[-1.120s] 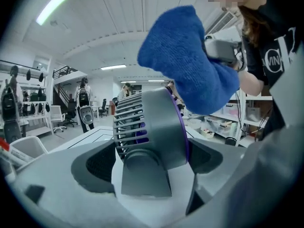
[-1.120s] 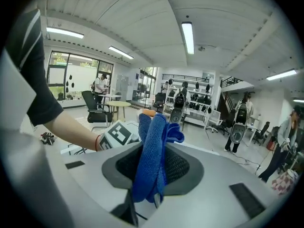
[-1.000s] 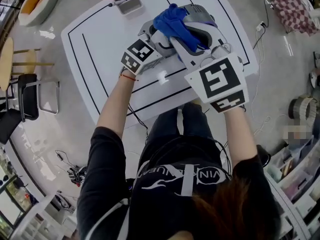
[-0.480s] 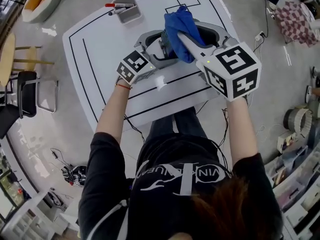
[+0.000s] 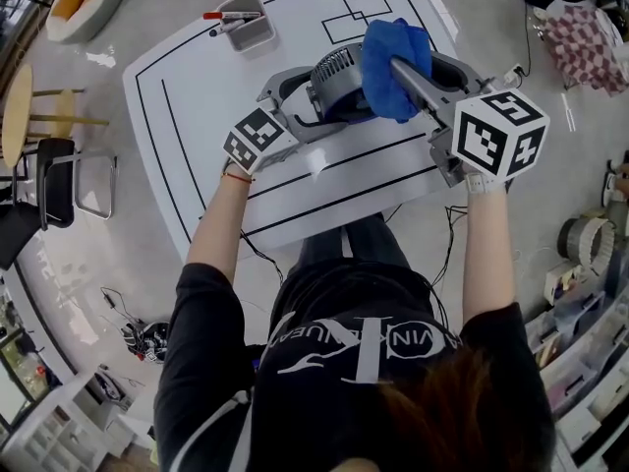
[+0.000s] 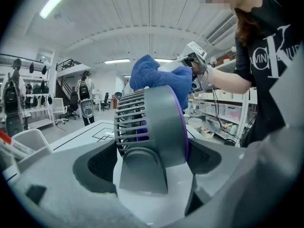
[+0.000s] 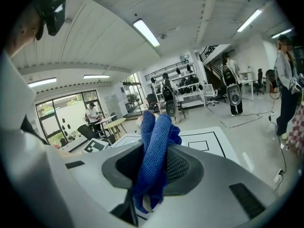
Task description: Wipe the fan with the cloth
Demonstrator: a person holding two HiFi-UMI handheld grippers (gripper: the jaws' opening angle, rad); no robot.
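A small grey fan (image 5: pixel 337 79) with a slatted grille stands on the white table (image 5: pixel 197 96). My left gripper (image 5: pixel 316 98) holds it, one jaw on each side of its body and stand. In the left gripper view the fan (image 6: pixel 152 127) fills the gap between the pads. My right gripper (image 5: pixel 408 72) is shut on a bunched blue cloth (image 5: pixel 393 55), which rests on the fan's top right side. In the right gripper view the cloth (image 7: pixel 154 146) hangs clamped between the jaws, hiding the fan. The left gripper view shows the cloth (image 6: pixel 159 77) draped over the fan's top.
A grey bin (image 5: pixel 246 20) with red-capped markers sits at the table's far left. Black lines and squares mark the tabletop. A chair (image 5: pixel 59 180) and a stool stand left of the table, cables lie on the floor, and shelves run along the right.
The right gripper has carried the cloth rightward and farther across the fan while rolling over, uncovering the grille. The left gripper has kept still on the fan.
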